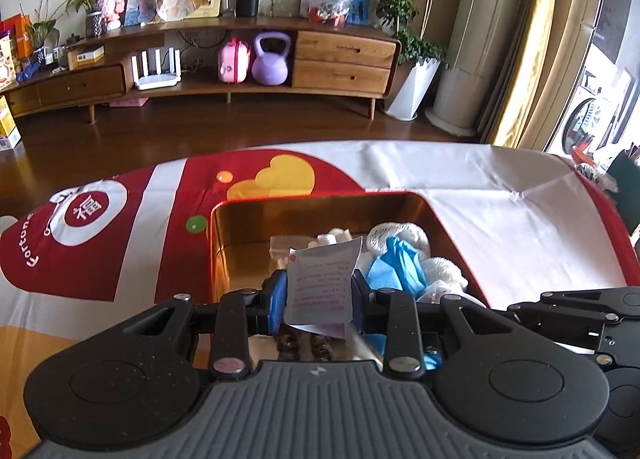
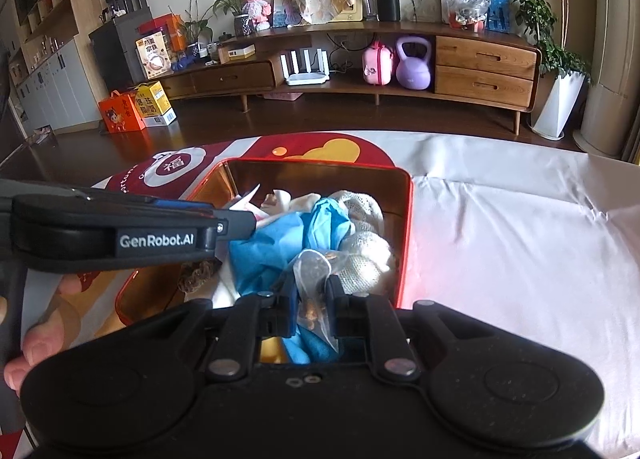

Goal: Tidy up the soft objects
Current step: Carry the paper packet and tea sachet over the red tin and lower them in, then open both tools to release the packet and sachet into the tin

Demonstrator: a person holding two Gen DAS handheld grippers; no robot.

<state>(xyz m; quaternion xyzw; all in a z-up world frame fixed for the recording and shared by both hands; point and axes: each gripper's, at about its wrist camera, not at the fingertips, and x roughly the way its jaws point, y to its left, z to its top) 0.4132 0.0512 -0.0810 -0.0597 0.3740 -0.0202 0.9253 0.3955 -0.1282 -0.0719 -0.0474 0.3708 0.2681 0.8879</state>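
Note:
A red tin box with a gold inside (image 1: 218, 259) (image 2: 406, 243) sits on the cloth-covered table. It holds soft things: a blue cloth (image 1: 394, 267) (image 2: 280, 239), white knitted pieces (image 1: 400, 235) (image 2: 366, 219) and a brown scrunchie (image 2: 196, 275). My left gripper (image 1: 319, 291) is shut on a white packet with red print (image 1: 322, 283), held over the box's near end. My right gripper (image 2: 310, 305) is shut on a clear plastic bag with brown bits (image 2: 314, 271), just above the blue cloth in the box. The left gripper also shows side-on in the right wrist view (image 2: 236, 225).
The table wears a red and white printed cloth (image 1: 500, 219) (image 2: 520, 239). Beyond it lie a wood floor and a long TV cabinet (image 1: 340, 55) with a purple kettlebell (image 1: 271, 59). A potted plant (image 1: 416, 71) stands at the right.

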